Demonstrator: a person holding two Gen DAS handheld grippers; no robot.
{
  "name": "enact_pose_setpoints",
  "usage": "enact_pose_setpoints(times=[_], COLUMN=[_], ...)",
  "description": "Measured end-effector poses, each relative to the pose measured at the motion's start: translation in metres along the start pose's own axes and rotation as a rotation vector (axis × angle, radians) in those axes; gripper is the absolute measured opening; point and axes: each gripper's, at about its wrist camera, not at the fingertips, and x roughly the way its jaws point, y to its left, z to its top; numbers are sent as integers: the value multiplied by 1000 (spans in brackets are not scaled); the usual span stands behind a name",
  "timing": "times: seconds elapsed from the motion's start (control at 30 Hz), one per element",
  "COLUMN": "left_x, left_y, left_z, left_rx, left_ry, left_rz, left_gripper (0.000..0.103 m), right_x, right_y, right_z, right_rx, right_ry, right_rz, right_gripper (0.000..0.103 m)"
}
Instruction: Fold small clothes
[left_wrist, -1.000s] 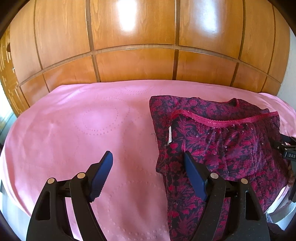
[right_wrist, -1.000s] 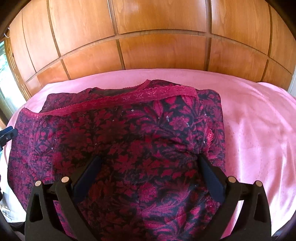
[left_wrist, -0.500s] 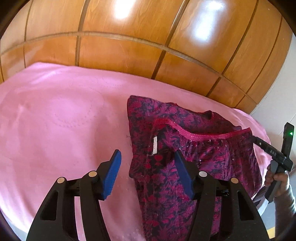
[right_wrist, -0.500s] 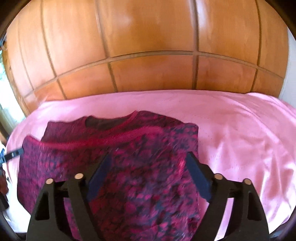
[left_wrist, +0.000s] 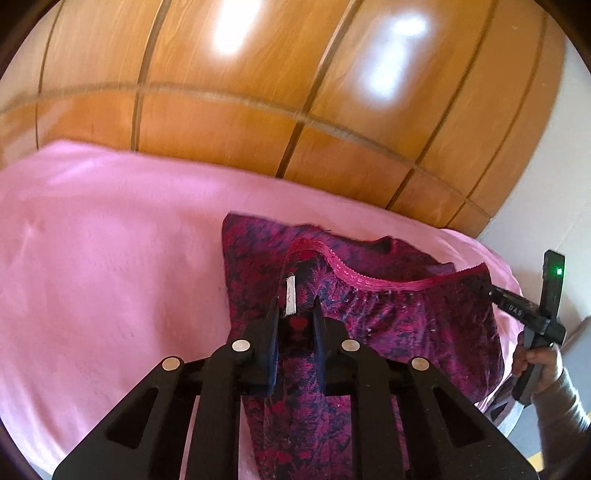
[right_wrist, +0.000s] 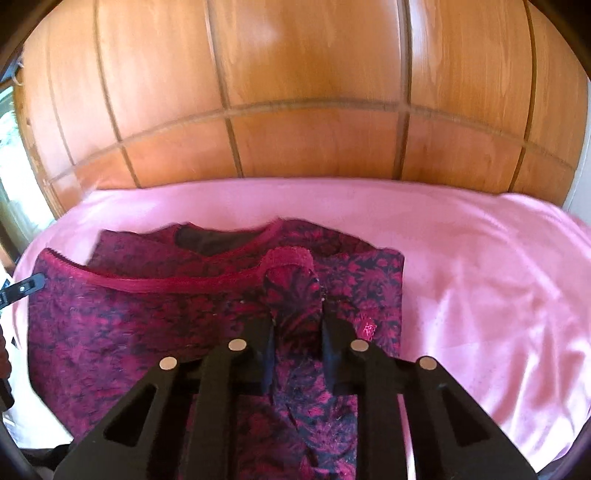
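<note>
Both the left gripper (left_wrist: 295, 314) and the right gripper (right_wrist: 297, 325) had just closed, pinching the floral garment (right_wrist: 147, 317) lying on the pink bed (right_wrist: 480, 277), ready for folding.

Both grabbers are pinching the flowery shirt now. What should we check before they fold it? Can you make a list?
1. Left gripper shut on the shirt, beside the white label: ok; its jaws have just been closing.
2. Right gripper shut on the shirt's other corner: ok; its jaws have just closed too.
3. Lace hem pulled up evenly between the two: ok, it runs across with only a small sag.
4. Neckline part lying flat on the pink sheet: ok.
5. Pink sheet beyond the shirt free for the fold: ok.
6. How many layers each gripper holds: cannot tell.
</note>
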Motion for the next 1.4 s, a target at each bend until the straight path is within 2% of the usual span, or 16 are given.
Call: enact_pose_setpoints(times=[0.1,0.2,0.57,0.83,1.1,1.3,1.4], left_x=[-7,-9,23,57,100,143,151], left_y=[-11,-14,-10,6,14,33,36], left_z=[5,13,57,85,96,92,90], left_rx=[59,67,63,2,4,-30,-31], left_ry=[-30,-60,-120,-137,-96,10,34], left_rz=[27,34,116,143,207,272,282], left_gripper=[15,15,14,14,14,14,14], right_x=[-20,-26,-5,27,69,111,128], right_y=[0,-3,-4,-21,-29,-38,-38], right_z=[5,15,62,89,104,103,97], right_rx=[15,40,63,129,134,156,153], right_ry=[-45,-76,-140,-150,-114,-28,9], right_rz=[21,36,-5,-42,-98,-140,-159], right_gripper=[18,18,18,18,18,18,18])
